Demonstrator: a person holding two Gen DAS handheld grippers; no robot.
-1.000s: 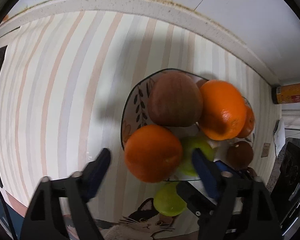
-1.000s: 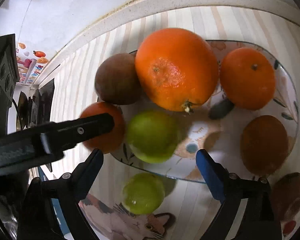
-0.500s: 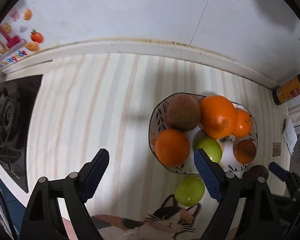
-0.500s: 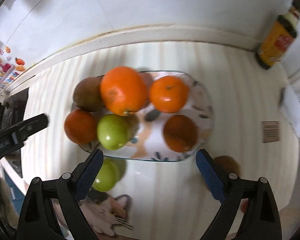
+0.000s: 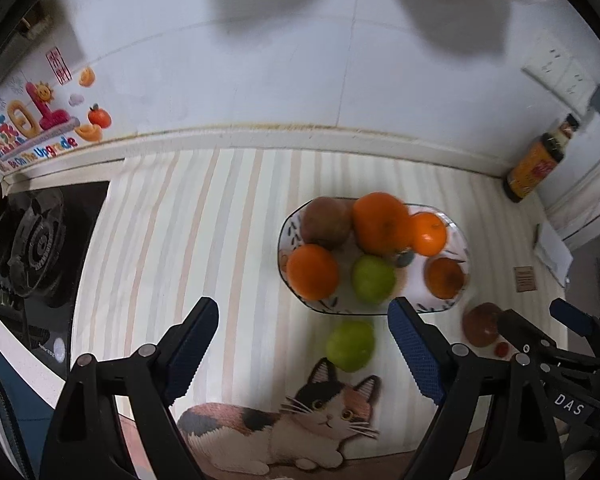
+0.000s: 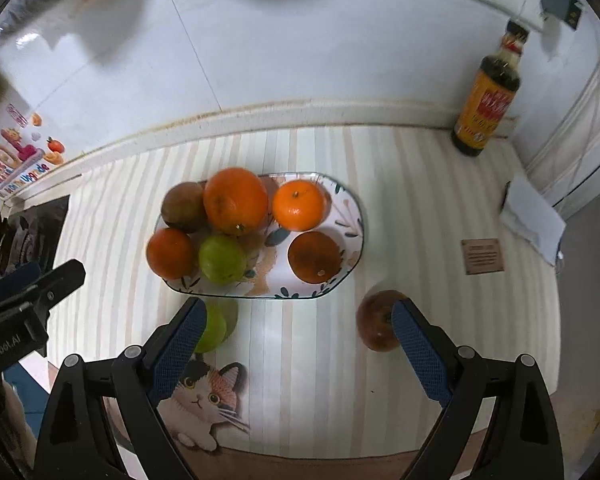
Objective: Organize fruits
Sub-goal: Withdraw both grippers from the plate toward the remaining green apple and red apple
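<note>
Beside right claw [image 6: 298, 344] right finger: red apple [image 6: 376, 320]; claw wide, empty.

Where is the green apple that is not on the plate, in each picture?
Left wrist: the green apple lies low in the middle, just below the plate.
Right wrist: the green apple lies lower left, partly behind a finger.
Shared landmark: the cat picture just under it.

Four oranges [image 6: 235, 200], two green apples [image 6: 222, 259], two brown fruits [image 6: 183, 207], one plate [image 6: 350, 236], one bottle [image 6: 488, 100].
</note>
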